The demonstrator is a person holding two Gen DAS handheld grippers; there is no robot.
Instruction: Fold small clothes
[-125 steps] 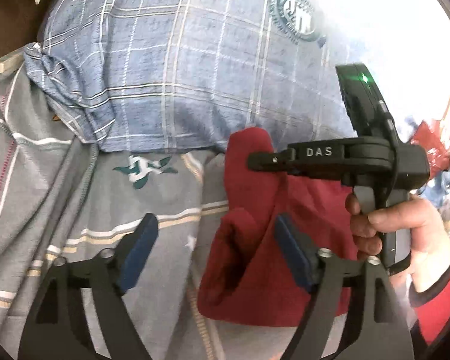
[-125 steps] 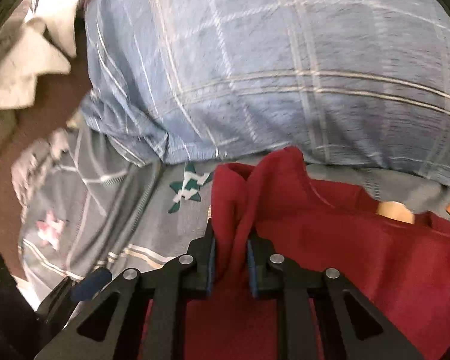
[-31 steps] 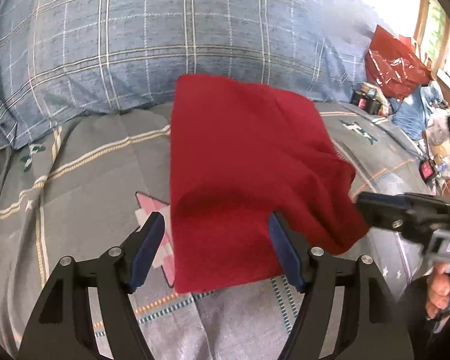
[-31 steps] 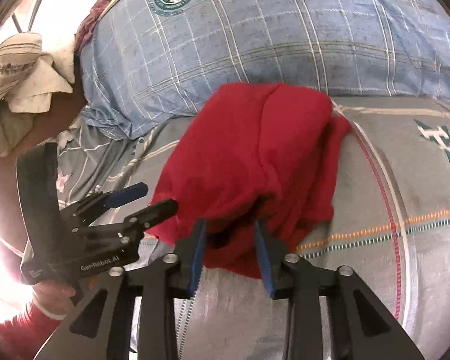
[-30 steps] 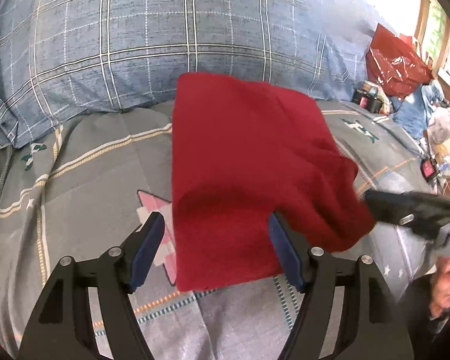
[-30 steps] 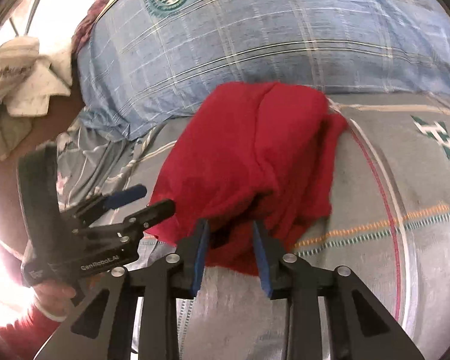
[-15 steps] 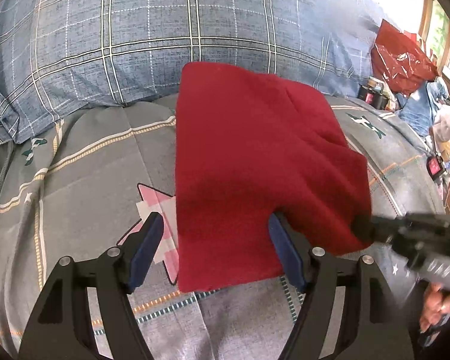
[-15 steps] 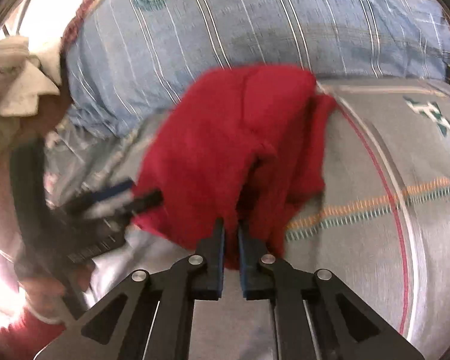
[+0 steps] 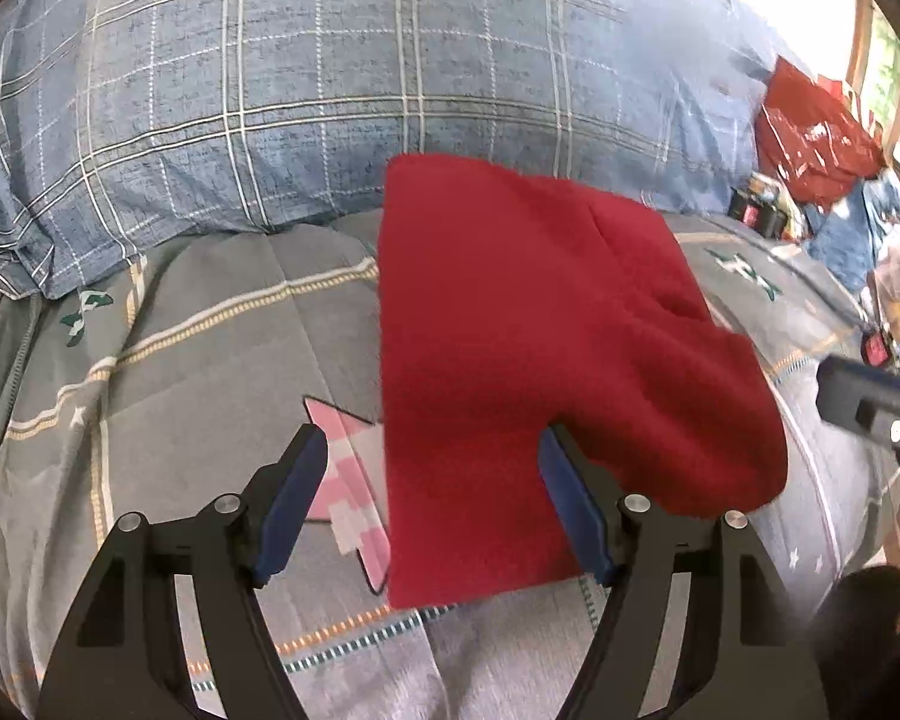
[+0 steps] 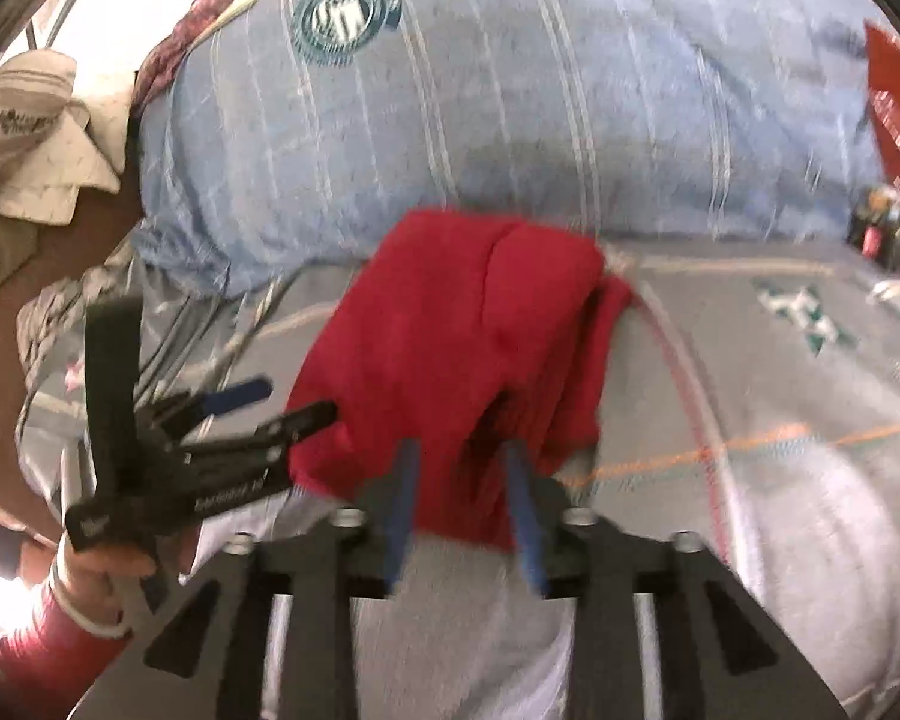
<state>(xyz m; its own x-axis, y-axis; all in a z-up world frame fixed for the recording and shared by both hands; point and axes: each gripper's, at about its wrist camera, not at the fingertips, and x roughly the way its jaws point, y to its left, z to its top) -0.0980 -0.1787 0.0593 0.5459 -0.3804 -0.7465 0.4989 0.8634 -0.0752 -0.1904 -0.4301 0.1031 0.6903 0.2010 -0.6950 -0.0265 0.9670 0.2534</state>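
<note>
Folding looks close to done on the small red knit garment (image 9: 540, 360), which lies as a rough rectangle on the grey patterned bedsheet (image 9: 180, 360), its far edge against the blue plaid pillow (image 9: 330, 90).

The left gripper (image 9: 432, 504) hangs over the garment's near left corner with its jaws spread wide; the blue pads (image 9: 288, 498) clamp nothing, though the cloth's near edge lies between them.

The right gripper (image 10: 465, 510) is blurred, and its jaws are opening at the near right edge; red cloth shows between the blue pads, but they do not appear to press it, so the fold reads as just released.

That right side is still lumpy, with a loose flap bulging along the edge. The next move probably calls for flattening or tucking that flap, or for one more fold across the middle with both grippers taking the near corners.

Printed lettering on the left gripper's body in the right wrist view is too smeared to read. A round teal emblem (image 10: 345, 21) on the pillow carries writing too blurred to make out.
</note>
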